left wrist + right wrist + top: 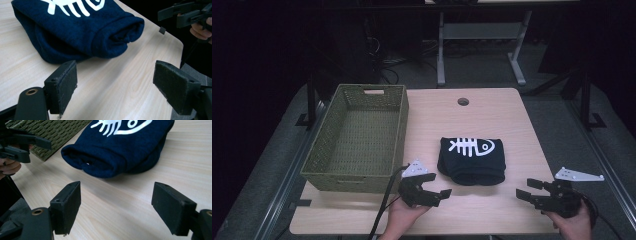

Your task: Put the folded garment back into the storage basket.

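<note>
A folded dark navy garment (471,160) with a white fish-skeleton print lies on the wooden table (492,115), right of centre. My left gripper (435,192) is held near the front edge, just left of and below the garment, jaws open and empty. My right gripper (528,191) hovers at the front right, also open and empty, pointing left toward the garment. In the left gripper view the garment (75,30) lies ahead of my left gripper (115,85), with the right gripper (185,13) at top right. The right gripper view shows the garment (120,147) beyond my right gripper (116,207).
An empty olive woven basket (357,135) sits on the table's left half, with its corner (50,135) showing in the right gripper view. A round cable hole (463,101) lies near the far edge. Desk legs and cables stand on the dark floor beyond.
</note>
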A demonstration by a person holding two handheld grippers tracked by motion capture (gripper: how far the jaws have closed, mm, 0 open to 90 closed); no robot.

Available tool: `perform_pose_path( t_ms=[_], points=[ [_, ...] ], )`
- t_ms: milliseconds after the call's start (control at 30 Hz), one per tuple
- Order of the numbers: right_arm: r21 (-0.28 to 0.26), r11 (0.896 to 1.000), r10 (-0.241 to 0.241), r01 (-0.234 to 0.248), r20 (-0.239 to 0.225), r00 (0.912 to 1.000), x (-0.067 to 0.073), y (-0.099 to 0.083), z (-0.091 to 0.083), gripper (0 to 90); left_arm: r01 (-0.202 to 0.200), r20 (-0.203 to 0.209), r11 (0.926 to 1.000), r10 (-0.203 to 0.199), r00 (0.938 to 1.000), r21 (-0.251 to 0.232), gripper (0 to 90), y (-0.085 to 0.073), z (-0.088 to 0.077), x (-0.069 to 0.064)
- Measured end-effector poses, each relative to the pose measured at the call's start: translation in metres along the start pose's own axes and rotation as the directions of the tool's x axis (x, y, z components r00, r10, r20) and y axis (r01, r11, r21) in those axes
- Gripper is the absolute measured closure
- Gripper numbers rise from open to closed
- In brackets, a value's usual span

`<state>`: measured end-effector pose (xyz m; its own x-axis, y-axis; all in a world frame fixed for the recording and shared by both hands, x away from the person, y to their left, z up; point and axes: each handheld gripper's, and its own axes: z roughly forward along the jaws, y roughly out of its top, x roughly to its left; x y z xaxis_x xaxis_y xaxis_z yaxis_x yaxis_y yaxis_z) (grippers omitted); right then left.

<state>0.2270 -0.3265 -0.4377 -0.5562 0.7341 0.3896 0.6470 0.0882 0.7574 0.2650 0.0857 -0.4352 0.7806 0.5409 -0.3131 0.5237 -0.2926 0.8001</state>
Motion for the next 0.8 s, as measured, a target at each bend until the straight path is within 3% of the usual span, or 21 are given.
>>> perform_pose_path(
  t_ms=[300, 500, 667, 767, 800],
  points=[
    [0.033, 0.999, -0.027, 0.027, -0.018, 0.9995, -0.002, 0.028, 0.011, 23.2, 0.029, -0.017, 0.9994, -0.029, 0.9994, -0.018, 19.3, 0.013, 0.008, 0.009],
    [0.060, 0.998, -0.027, 0.029, -0.030, 0.9992, -0.005, 0.043, 0.022, 23.3, 0.069, -0.036, 0.9971, -0.070, 0.9969, -0.031, 19.1, 0.022, 0.017, 0.017],
    [0.086, 0.996, 0.001, 0.001, -0.032, 0.9995, -0.018, 0.056, 0.038, 23.3, 0.114, -0.069, 0.9927, -0.117, 0.9908, -0.040, 19.5, 0.032, 0.033, 0.026],
    [0.098, 0.995, 0.013, -0.011, -0.023, 0.9996, -0.024, 0.059, 0.043, 23.3, 0.110, -0.089, 0.9933, -0.113, 0.9896, -0.034, 19.9, 0.036, 0.039, 0.029],
    [0.116, 0.993, 0.015, -0.013, -0.016, 0.9998, -0.028, 0.063, 0.049, 23.2, 0.108, -0.130, 0.9939, -0.110, 0.9853, -0.022, 20.5, 0.039, 0.044, 0.032]
  ],
)
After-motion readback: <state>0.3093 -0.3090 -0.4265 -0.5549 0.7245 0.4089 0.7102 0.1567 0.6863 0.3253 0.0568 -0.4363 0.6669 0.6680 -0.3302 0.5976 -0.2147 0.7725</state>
